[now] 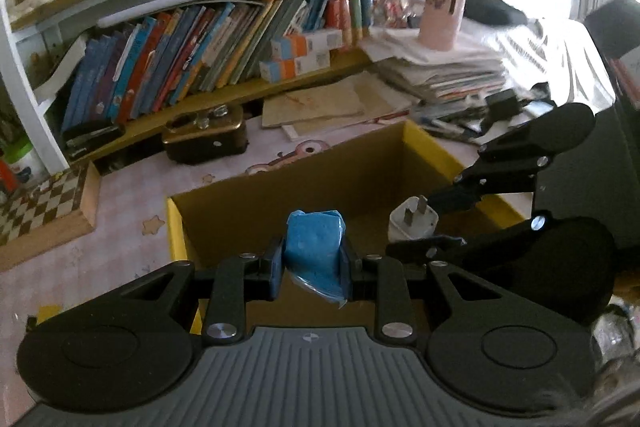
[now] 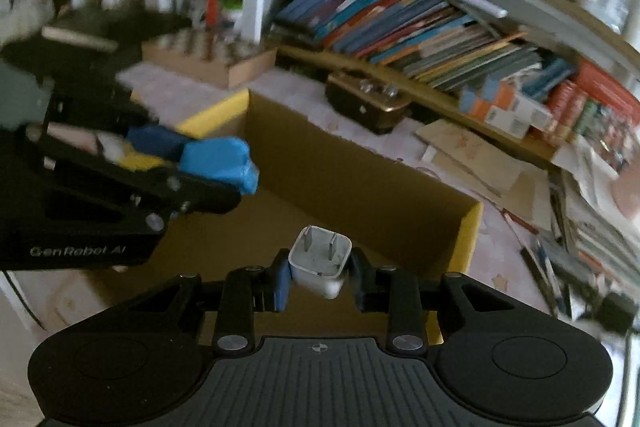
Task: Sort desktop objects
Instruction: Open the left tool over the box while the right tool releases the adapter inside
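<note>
My left gripper (image 1: 312,261) is shut on a blue wrapped packet (image 1: 314,247) and holds it above the open cardboard box with yellow rims (image 1: 176,227). My right gripper (image 2: 320,273) is shut on a white plug adapter (image 2: 320,259), prongs pointing forward, also above the box (image 2: 470,239). In the left wrist view the right gripper (image 1: 420,227) comes in from the right with the adapter (image 1: 412,223). In the right wrist view the left gripper (image 2: 224,171) comes in from the left with the blue packet (image 2: 218,163). The box interior looks brown and bare where it shows.
A dark brown and gold case (image 1: 204,139) sits behind the box on the pink desk. A chessboard box (image 1: 44,207) lies at the left. Shelved books (image 1: 180,55), paper stacks (image 1: 440,67), a pink cup (image 1: 442,13) and cables (image 1: 480,115) crowd the back and right.
</note>
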The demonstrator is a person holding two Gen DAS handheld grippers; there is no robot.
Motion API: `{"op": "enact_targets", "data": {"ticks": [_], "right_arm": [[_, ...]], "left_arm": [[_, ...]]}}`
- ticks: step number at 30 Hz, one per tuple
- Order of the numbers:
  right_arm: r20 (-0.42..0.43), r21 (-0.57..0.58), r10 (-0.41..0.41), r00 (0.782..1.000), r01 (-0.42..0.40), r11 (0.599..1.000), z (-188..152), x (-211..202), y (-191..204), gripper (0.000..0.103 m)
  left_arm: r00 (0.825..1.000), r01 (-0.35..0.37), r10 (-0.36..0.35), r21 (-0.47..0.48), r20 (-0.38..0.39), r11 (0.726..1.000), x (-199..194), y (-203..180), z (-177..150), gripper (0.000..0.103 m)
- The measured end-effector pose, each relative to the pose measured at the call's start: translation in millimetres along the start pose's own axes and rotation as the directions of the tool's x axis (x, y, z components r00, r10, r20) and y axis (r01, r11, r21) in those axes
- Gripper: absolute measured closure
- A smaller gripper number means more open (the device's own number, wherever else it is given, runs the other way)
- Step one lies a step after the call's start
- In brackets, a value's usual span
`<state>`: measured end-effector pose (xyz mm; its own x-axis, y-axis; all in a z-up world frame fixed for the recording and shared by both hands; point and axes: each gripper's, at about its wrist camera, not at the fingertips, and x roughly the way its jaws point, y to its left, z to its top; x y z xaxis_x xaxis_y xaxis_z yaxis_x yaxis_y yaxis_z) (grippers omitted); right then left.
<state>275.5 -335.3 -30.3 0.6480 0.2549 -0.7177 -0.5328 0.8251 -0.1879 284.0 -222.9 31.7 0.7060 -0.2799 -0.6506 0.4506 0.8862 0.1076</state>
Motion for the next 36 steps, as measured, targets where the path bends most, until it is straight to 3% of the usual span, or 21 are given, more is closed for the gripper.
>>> {"op": "enact_targets", "data": {"ticks": [11,21,30,31,32,33,34,36], "right_arm": [[-0.193,-0.121,0.033,0.981,-0.057,0.991,0,53,-11,0.072],[-0.230,-0.150,0.057,0.971,-0.093,0.984,0,57,-7,0.073],[-0.210,-0.132,0.049,0.976,-0.078,0.988,0,54,-4,0.072],[-0.209,-0.132,0.046,0.977,-0.075,0.989,0,55,-4,0.072],[-0.209,-0.131,0.043,0.977,-0.072,0.989,1,55,-4,0.072],[-0.202,-0.129,0.044,0.978,-0.071,0.989,1,54,-4,0.071],[-0.191,-0.129,0.039,0.981,-0.065,0.990,1,53,-5,0.069],[-0.157,-0.126,0.021,0.987,-0.041,0.991,3,48,-5,0.052]], "left_arm": [[0.988,-0.030,0.040,0.067,-0.150,0.997,56,-10,0,0.078],[0.978,-0.046,0.063,0.092,-0.200,0.995,63,-14,-4,0.077],[0.984,-0.096,0.105,0.066,-0.142,0.993,54,-13,-5,0.074],[0.985,-0.105,0.112,0.058,-0.128,0.993,52,-12,-4,0.066],[0.986,-0.115,0.119,0.044,-0.113,0.992,50,-11,-4,0.053],[0.987,-0.122,0.125,0.028,-0.100,0.992,47,-9,-4,0.048],[0.988,-0.128,0.128,0.009,-0.082,0.992,42,-8,-4,0.046],[0.992,-0.116,0.115,-0.020,-0.044,0.993,31,-5,-5,0.046]]}}
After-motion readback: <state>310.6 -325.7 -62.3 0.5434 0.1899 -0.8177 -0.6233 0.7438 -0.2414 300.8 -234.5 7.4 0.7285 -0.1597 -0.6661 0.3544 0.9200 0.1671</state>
